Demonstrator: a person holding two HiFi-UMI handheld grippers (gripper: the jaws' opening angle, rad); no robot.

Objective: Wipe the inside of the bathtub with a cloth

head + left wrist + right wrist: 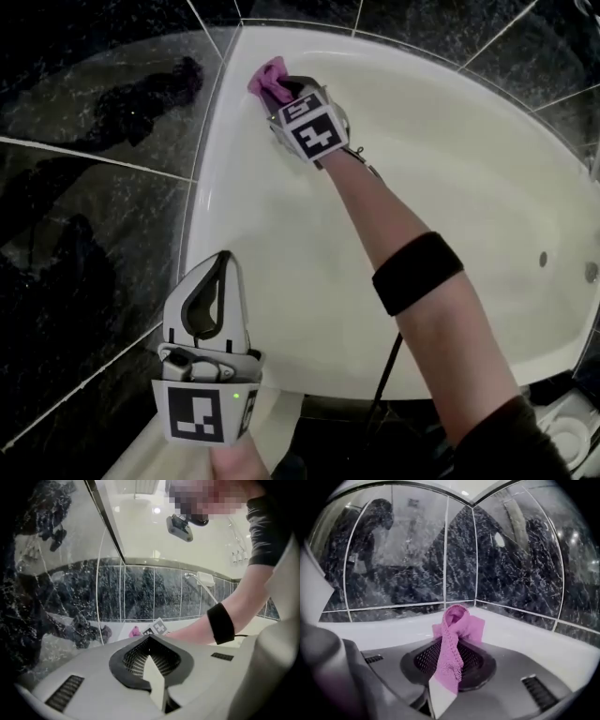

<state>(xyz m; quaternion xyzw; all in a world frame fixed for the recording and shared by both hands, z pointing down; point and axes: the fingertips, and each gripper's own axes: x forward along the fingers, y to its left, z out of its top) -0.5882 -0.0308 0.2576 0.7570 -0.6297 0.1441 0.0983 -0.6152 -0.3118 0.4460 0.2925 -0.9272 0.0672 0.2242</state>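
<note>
Head view: right hand-held gripper clamps pink cloth.

Glossy black marbled wall tiles, veined with white and split by pale grout lines, rise from the left and far edges of the white bathtub. Two of these tiled walls meet in a corner just behind the tub's far rim. The polished surface mirrors a dim figure and a small patch of light. Above the dark tile band is a white glossy ceiling dotted with bright light spots. A chrome strip runs diagonally across it. A white shower handset hangs against the tiles.
</note>
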